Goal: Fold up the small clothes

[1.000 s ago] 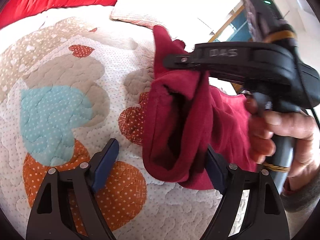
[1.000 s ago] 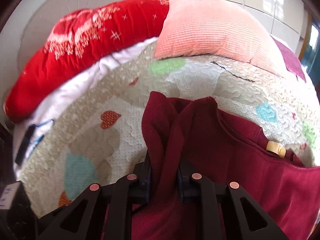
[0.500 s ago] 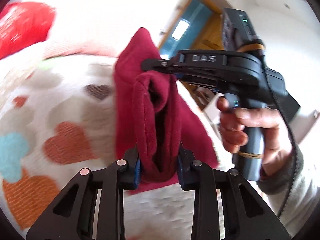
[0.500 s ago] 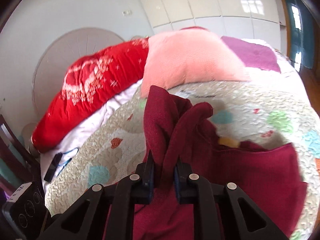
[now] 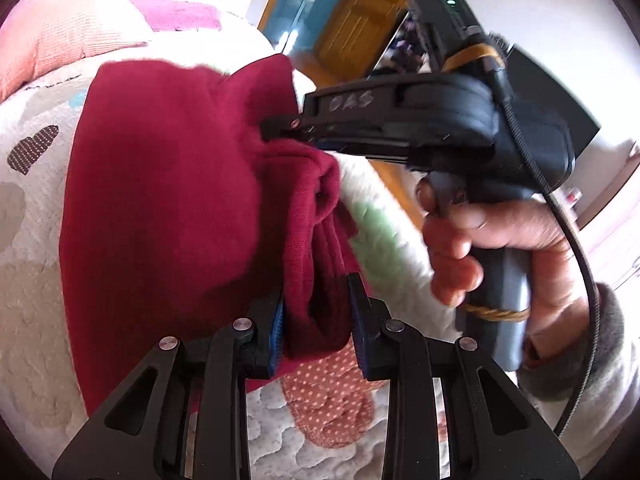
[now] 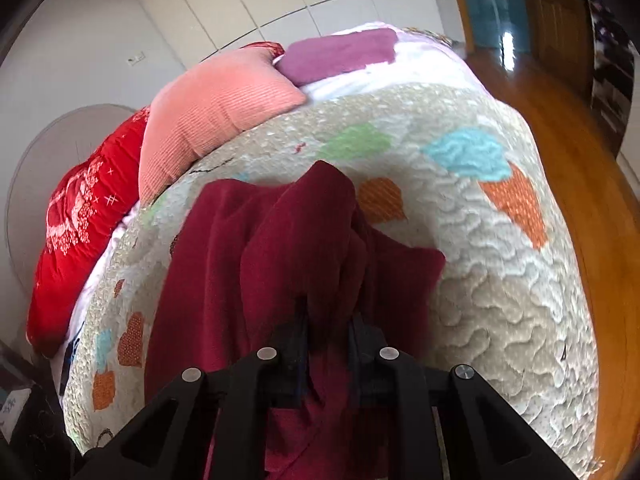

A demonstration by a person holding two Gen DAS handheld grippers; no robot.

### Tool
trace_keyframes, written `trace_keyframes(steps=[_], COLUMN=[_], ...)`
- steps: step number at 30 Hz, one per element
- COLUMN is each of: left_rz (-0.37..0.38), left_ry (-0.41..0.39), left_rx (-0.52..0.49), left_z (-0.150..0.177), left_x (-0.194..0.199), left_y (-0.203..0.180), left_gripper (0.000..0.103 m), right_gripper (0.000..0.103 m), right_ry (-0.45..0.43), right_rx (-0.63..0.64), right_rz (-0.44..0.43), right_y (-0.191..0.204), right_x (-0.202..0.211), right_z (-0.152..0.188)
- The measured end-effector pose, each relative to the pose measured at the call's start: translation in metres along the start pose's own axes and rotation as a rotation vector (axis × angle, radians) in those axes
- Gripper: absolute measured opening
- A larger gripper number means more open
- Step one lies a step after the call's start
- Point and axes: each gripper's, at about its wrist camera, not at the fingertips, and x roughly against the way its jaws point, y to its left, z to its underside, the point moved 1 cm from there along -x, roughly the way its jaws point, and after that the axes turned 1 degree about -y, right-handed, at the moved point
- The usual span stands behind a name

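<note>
Quilted bed (image 6: 500,272) lies ahead. Left gripper (image 5: 316,320) and right gripper (image 6: 330,330) each pinch the red garment (image 5: 168,208); keep edges level when lowering it.

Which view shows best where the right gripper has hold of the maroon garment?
The left wrist view: the right gripper appears side-on, biting a bunched fold of the maroon garment. The right wrist view shows only cloth bulging over its own fingers, hiding the pinch.

Dark red garment (image 5: 168,200), bunched, held above quilt
</note>
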Motion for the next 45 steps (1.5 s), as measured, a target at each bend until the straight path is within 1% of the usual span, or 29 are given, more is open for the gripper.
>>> trace_keyframes(steps=[1, 2, 3, 4, 5, 6, 9, 10, 11, 12, 13, 15, 17, 18, 20, 21, 22, 24, 25, 28, 30, 31, 32, 33, 34, 35, 37, 40, 45], left_rz=[-0.003, 0.005, 0.016, 0.025, 0.018, 0.005, -0.041, -0.063, -0.085, -0.106, -0.118, -0.134, -0.145, -0.149, -0.176, -0.188, -0.192, -0.193, -0.192, -0.199, -0.208, -0.214, -0.219, -0.22, -0.216, -0.206, -0.202, -0.229, -0.262], left_ry=[0.002, 0.009, 0.013, 0.007, -0.014, -0.05, -0.126, -0.138, -0.141, -0.133, -0.12, -0.083, -0.05, -0.042, -0.043, -0.045, -0.046, -0.049, -0.053, -0.059, -0.063, -0.064, -0.063, -0.058, -0.052, -0.053, -0.076, -0.061, -0.072], left_rx=[-0.01, -0.019, -0.026, -0.03, -0.031, -0.032, -0.022, -0.006, 0.008, 0.025, 0.038, 0.051, 0.047, 0.043, 0.028, 0.017, 0.01, 0.006, 0.006, 0.017, 0.025, 0.029, 0.035, 0.043, 0.053, 0.059, 0.068, 0.1, 0.086], left_z=[-0.001, -0.002, -0.004, -0.005, -0.006, -0.004, 0.001, 0.004, 0.002, 0.002, 0.003, 0.011, 0.018, 0.021, 0.031, 0.032, 0.031, 0.04, 0.041, 0.044, 0.048, 0.049, 0.049, 0.05, 0.052, 0.053, 0.054, 0.056, 0.059], left_x=[0.006, 0.013, 0.02, 0.032, 0.043, 0.053, 0.079, 0.083, 0.079, 0.073, 0.07, 0.054, 0.041, 0.035, 0.037, 0.036, 0.035, 0.041, 0.042, 0.042, 0.043, 0.043, 0.044, 0.046, 0.049, 0.053, 0.061, 0.054, 0.061], left_y=[-0.001, -0.004, -0.007, -0.006, -0.001, -0.001, 0.01, 0.018, 0.024, 0.03, 0.033, 0.033, 0.029, 0.028, 0.02, 0.019, 0.019, 0.019, 0.019, 0.019, 0.02, 0.019, 0.018, 0.018, 0.017, 0.016, 0.015, 0.02, 0.016], left_gripper=[0.03, 0.037, 0.05, 0.056, 0.066, 0.069, 0.069, 0.069, 0.069, 0.069, 0.069, 0.069, 0.069, 0.069, 0.069, 0.07, 0.07, 0.07, 0.07, 0.07, 0.07, 0.07, 0.07, 0.07, 0.07, 0.07, 0.071, 0.071, 0.071], right_gripper=[0.027, 0.032, 0.044, 0.056, 0.059, 0.061, 0.061, 0.059, 0.038, 0.018, 0.014, 0.013, 0.013, 0.013, 0.013, 0.017, 0.027, 0.046, 0.049, 0.05, 0.05, 0.045, 0.034, 0.01, 0.006, 0.006, 0.006, 0.006, 0.006], right_ry=[-0.021, -0.039, -0.052, -0.062, -0.069, -0.072, -0.066, -0.046, -0.028, -0.029, -0.05, -0.072, -0.051, -0.022, -0.036, -0.04, -0.035, -0.048, -0.062, -0.037, -0.008, 0.006, 0.022, 0.022, 0.007, -0.016, -0.041, 0.002, -0.041], right_rx=[-0.023, -0.027, -0.026, -0.029, -0.038, -0.048, -0.042, -0.022, 0.014, 0.069, 0.134, 0.224, 0.264, 0.243, 0.187, 0.159, 0.131, 0.083, 0.068, 0.075, 0.094, 0.101, 0.104, 0.098, 0.087, 0.081, 0.103, 0.076, 0.121], right_rz=[-0.031, -0.046, -0.066, -0.089, -0.105, -0.11, -0.067, -0.048, -0.028, 0.031, 0.08, 0.155, 0.276, 0.269, 0.212, 0.176, 0.144, 0.027, -0.028, -0.076, -0.056, -0.031, -0.002, 0.017, 0.013, 0.009, 0.075, 0.101, 0.121], right_y=[-0.004, -0.004, -0.002, -0.002, -0.001, -0.001, 0.005, 0.009, 0.015, 0.022, 0.031, 0.037, 0.028, 0.021, 0.012, 0.011, 0.011, 0.019, 0.023, 0.04, 0.047, 0.047, 0.045, 0.042, 0.037, 0.032, 0.025, 0.015, 0.033], right_x=[0.007, 0.012, 0.017, 0.02, 0.021, 0.02, 0.006, -0.003, -0.01, -0.013, -0.012, -0.011, -0.025, -0.031, -0.022, -0.011, 0.0, 0.03, 0.043, 0.057, 0.047, 0.04, 0.034, 0.033, 0.038, 0.046, 0.05, 0.028, 0.059], right_z=[-0.001, -0.002, -0.003, -0.005, -0.007, -0.009, -0.016, -0.018, -0.019, -0.02, -0.021, -0.021, -0.019, -0.017, -0.014, -0.013, -0.012, -0.002, 0.006, 0.035, 0.052, 0.059, 0.066, 0.071, 0.073, 0.077, 0.086, 0.095, 0.096])
